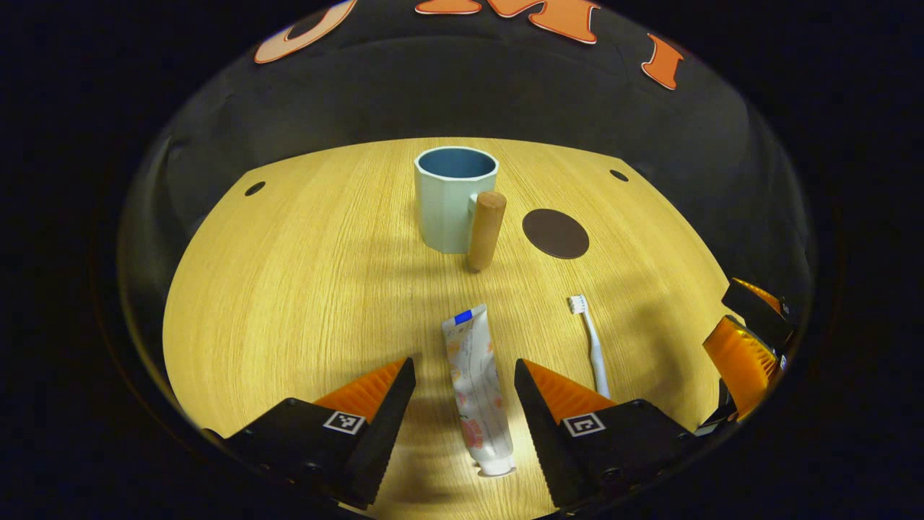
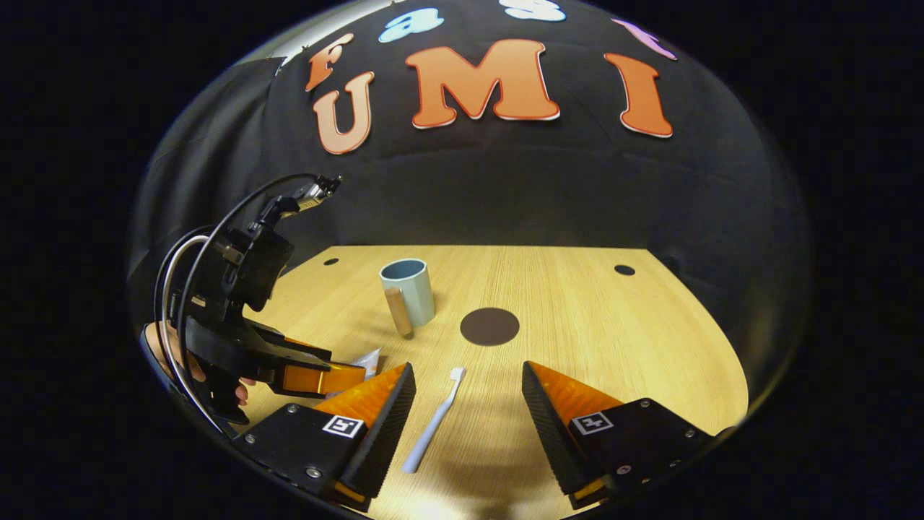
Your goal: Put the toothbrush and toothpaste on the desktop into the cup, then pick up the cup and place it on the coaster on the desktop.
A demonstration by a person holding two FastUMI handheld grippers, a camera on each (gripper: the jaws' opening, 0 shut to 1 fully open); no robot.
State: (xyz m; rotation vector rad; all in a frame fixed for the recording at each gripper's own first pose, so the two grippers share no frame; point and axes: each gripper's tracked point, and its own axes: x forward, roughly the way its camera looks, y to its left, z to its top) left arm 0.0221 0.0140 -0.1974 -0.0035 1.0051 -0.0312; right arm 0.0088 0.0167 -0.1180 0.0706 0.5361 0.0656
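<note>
1. Left gripper [image 1: 464,375]: jaws wide apart, holding nothing. It hangs over the desk [image 1: 303,289] with the toothpaste [image 1: 476,386] lying between its fingers, clear of both.
2. Right gripper [image 2: 468,383]: jaws wide apart, holding nothing. The toothbrush [image 2: 434,422] lies on the desk between its fingers, closer to the left one; whether it touches that one cannot be told.
3. Toothpaste: flat on the desk, cap end nearest the left gripper's camera, crimped end pointing toward the cup [image 1: 453,196].
4. Toothbrush [image 1: 592,343]: flat on the desk, just right of the toothpaste in the left gripper view, bristle end toward the coaster [image 1: 555,233].
5. Cup: upright near the far edge of the desk, nothing visible inside; wooden handle [image 1: 486,230] faces the grippers.
6. Coaster: dark round disc, flat on the desk just beside the cup on its handle side, not touching it.
7. In the right gripper view, the left gripper [image 2: 317,377] shows at left, over the toothpaste [image 2: 364,359], held by a hand [image 2: 184,361].
</note>
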